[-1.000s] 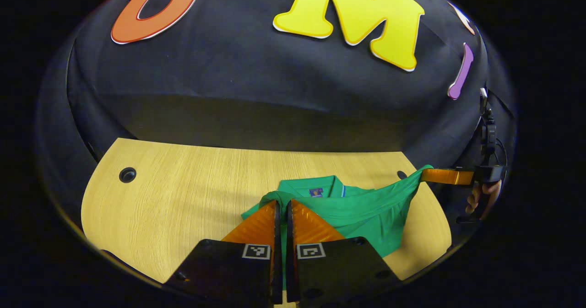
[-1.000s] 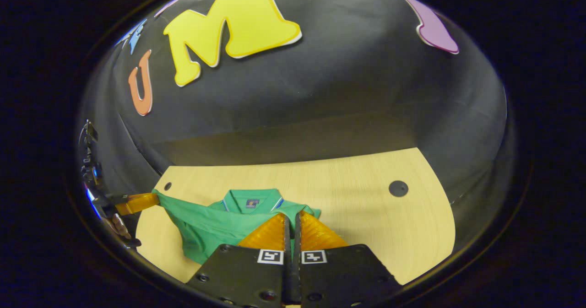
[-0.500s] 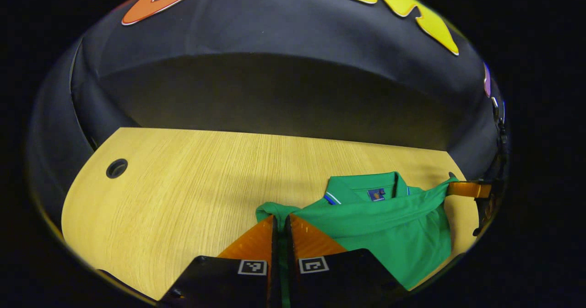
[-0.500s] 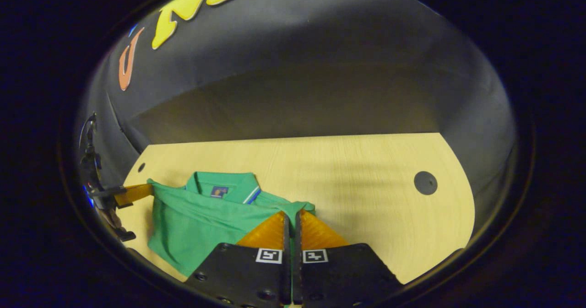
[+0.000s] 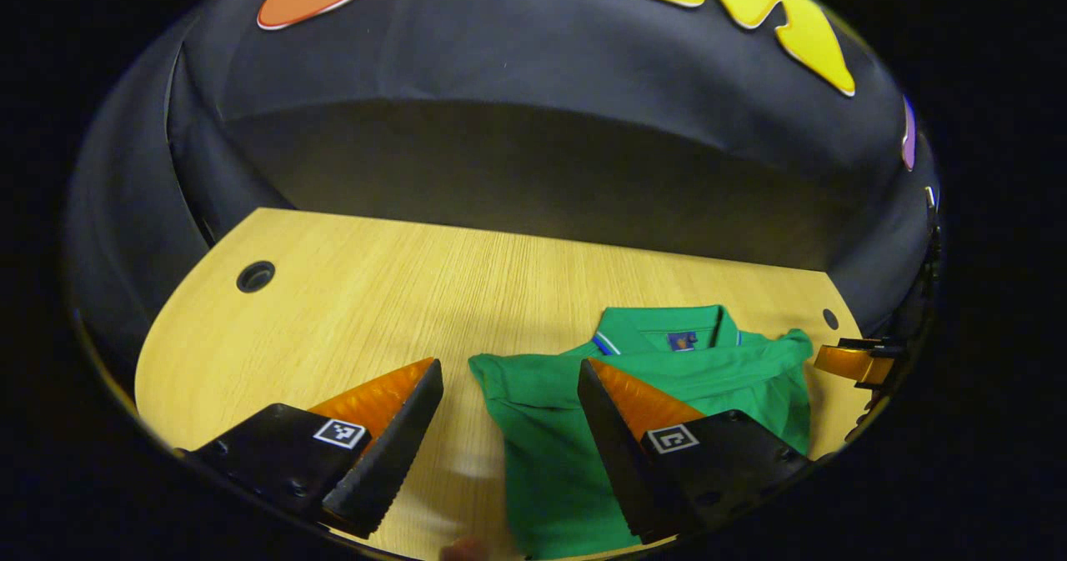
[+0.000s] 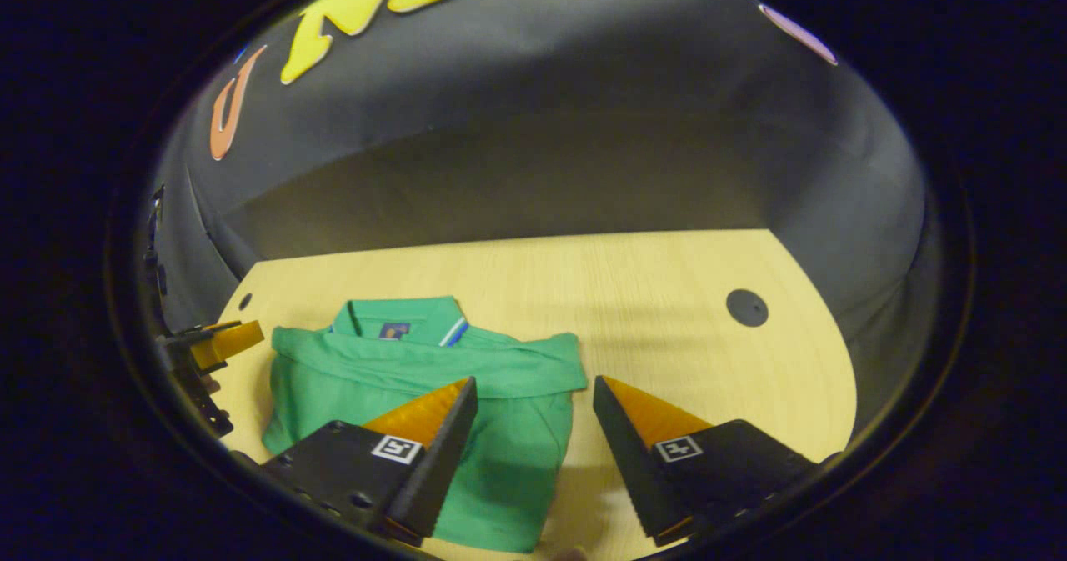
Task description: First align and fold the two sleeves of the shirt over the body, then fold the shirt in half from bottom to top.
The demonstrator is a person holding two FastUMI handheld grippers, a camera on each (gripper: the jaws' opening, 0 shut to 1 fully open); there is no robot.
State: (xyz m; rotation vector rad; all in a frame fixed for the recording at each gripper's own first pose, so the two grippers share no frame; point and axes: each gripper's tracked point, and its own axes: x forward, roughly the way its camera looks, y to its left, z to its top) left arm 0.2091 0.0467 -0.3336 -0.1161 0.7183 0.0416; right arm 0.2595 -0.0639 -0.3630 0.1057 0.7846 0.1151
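Observation:
The green polo shirt (image 5: 667, 386) lies folded on the wooden table (image 5: 358, 294), its lower edge brought up to just below the collar (image 5: 667, 323). My left gripper (image 5: 508, 367) is open above the fold's left corner, its fingers apart and holding nothing. The right gripper (image 5: 850, 361) shows at the far right edge, just off the shirt's other corner. In the right gripper view the same shirt (image 6: 417, 369) lies flat, and my right gripper (image 6: 534, 382) is open over its right corner, with nothing between the fingers. The left gripper (image 6: 221, 340) sits beside the shirt's left edge.
The table (image 6: 667, 277) has round cable holes at its back corners (image 5: 255, 277) (image 6: 746, 307). Bare wood stretches beyond the shirt to the black cloth wall (image 5: 517, 161) behind the table.
Both grippers carried the shirt's lower edge forward to the collar, lowered it and opened. The cloth has dropped flat out of both.

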